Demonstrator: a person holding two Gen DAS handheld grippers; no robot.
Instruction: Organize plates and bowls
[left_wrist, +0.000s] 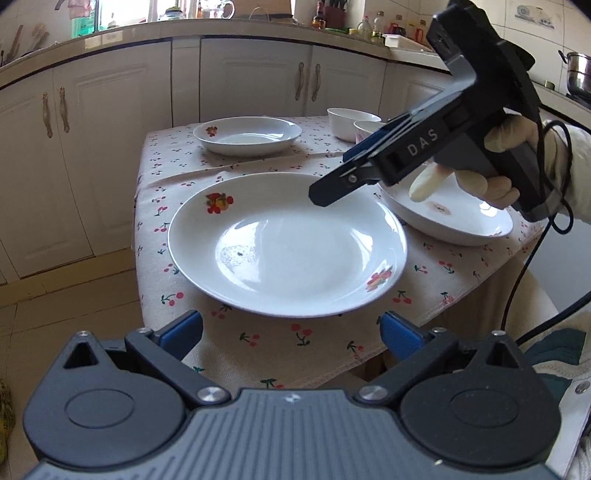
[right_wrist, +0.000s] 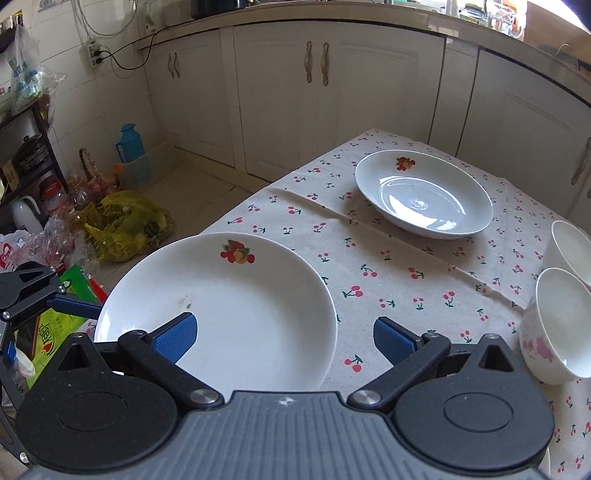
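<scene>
The left gripper (left_wrist: 291, 330) is standing with its blue-padded fingers (left_wrist: 183, 329) spread wide apart, gripping nothing. It is hovering at the near edge of the table (left_wrist: 258, 354), just in front of the nearest plate (left_wrist: 286, 242), without touching it.

The right gripper (right_wrist: 284, 334) is likewise spread wide and holding nothing. Seen from the left wrist camera, it (left_wrist: 325, 192) is hanging above the right rim of the nearest plate, tilted downward, and a gloved hand (left_wrist: 491, 166) is wrapping its handle. From its own camera, its left finger is showing over the nearest plate (right_wrist: 229, 310) and its right finger over the cherry-print tablecloth (right_wrist: 388, 266); contact with the plate cannot be determined.

The plates are lying as follows:
- The nearest plate is sitting at the front of the table. It is white and glossy, with fruit decals on its rim and a small dark speck in its well.
- A second plate (left_wrist: 247, 134) of the same pattern is resting at the far side, well apart from the first.
- A third plate (left_wrist: 458, 218) is lying beneath the right gripper, just beside the nearest plate.

Two white bowls (right_wrist: 561, 317) are standing upright, side by side, at the right of the table; the nearer one is showing pink flowers on its wall.
</scene>
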